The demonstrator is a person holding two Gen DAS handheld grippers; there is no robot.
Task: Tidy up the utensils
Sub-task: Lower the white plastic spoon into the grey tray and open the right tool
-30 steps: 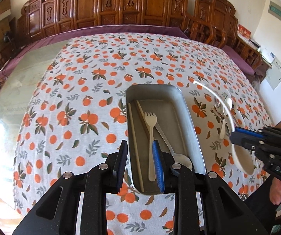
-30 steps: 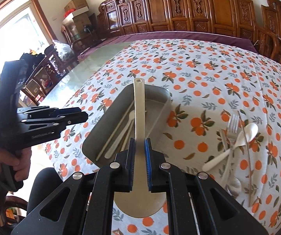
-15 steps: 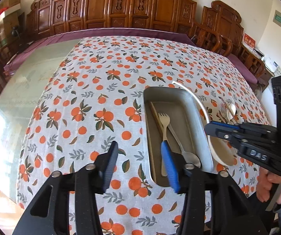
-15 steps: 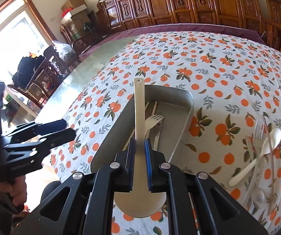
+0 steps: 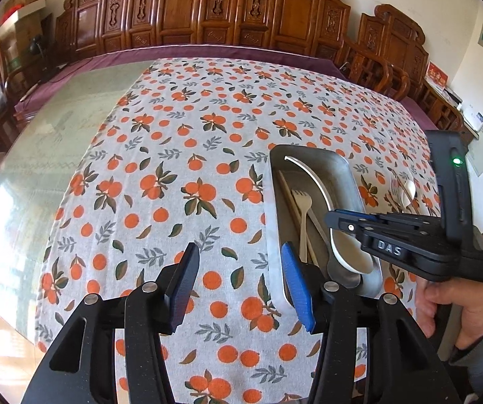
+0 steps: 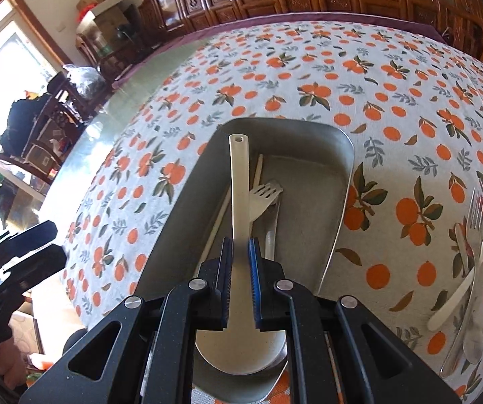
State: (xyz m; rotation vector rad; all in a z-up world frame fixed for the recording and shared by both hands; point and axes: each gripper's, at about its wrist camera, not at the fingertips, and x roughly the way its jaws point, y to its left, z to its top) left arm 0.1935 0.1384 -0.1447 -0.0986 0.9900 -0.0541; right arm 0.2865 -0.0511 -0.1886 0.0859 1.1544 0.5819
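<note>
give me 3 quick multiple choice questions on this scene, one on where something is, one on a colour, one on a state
1. Where do the utensils not yet sorted lie?
A. on the cloth right of the metal tray
B. on a chair
C. on the floor

2. What colour is the fruit print on the tablecloth?
A. blue
B. orange
C. purple

3. How is the left tool?
A. shut on a fork
B. shut on chopsticks
C. open, holding nothing

Answers:
1 A: a fork and spoons lie on the tablecloth beside the metal tray.
2 B: the fruits are orange.
3 C: the left tool has its fingers spread, while the right tool grips the ladle.

bright daylight, left-side glare, fisheye-warped edges
</note>
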